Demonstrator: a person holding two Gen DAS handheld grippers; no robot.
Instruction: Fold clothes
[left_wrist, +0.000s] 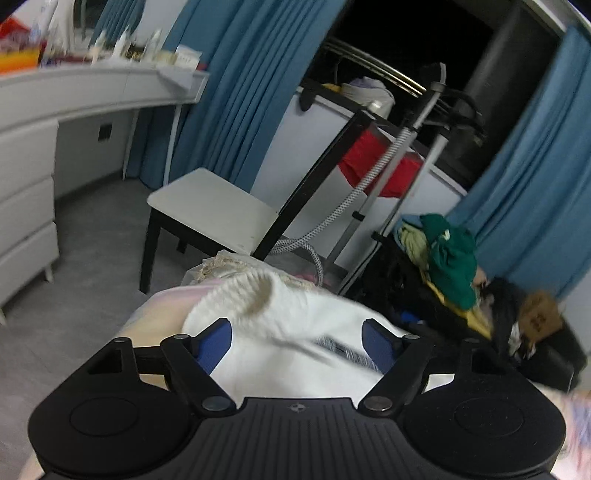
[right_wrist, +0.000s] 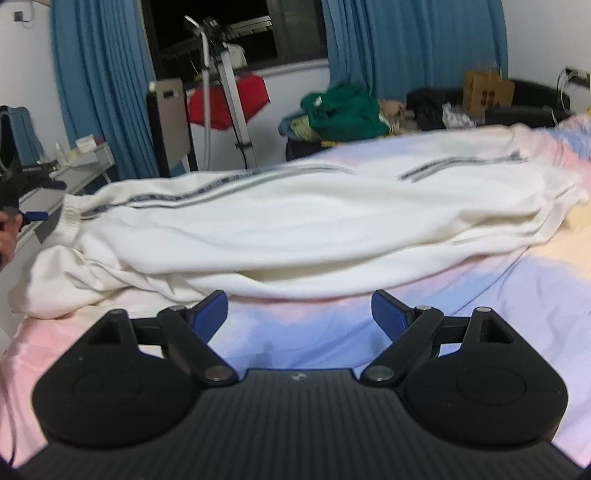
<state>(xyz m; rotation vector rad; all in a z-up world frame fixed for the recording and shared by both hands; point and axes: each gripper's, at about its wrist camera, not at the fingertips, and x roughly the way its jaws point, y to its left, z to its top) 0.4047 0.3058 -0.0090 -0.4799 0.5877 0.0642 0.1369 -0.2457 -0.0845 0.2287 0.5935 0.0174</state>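
A white knit sweater (right_wrist: 295, 225) with dark stripes lies folded lengthwise across the pastel bed sheet (right_wrist: 303, 332), its ribbed cuff at the left. My right gripper (right_wrist: 299, 306) stands open just in front of the sweater's near edge, nothing between its fingers. In the left wrist view the sweater's ribbed end (left_wrist: 266, 310) bunches up at the bed's edge. My left gripper (left_wrist: 297, 336) is open above that cloth with its blue pads (left_wrist: 218, 343) spread on either side. The left gripper also shows at the far left of the right wrist view, held by a hand (right_wrist: 9, 229).
A white-seated chair (left_wrist: 210, 214) stands beyond the bed's end, with a garment steamer stand (left_wrist: 399, 177) and red cloth (left_wrist: 373, 162) behind it. A pile of green and dark clothes (right_wrist: 343, 110) and a cardboard box (right_wrist: 487, 92) sit past the bed. Blue curtains (left_wrist: 236, 92) hang behind.
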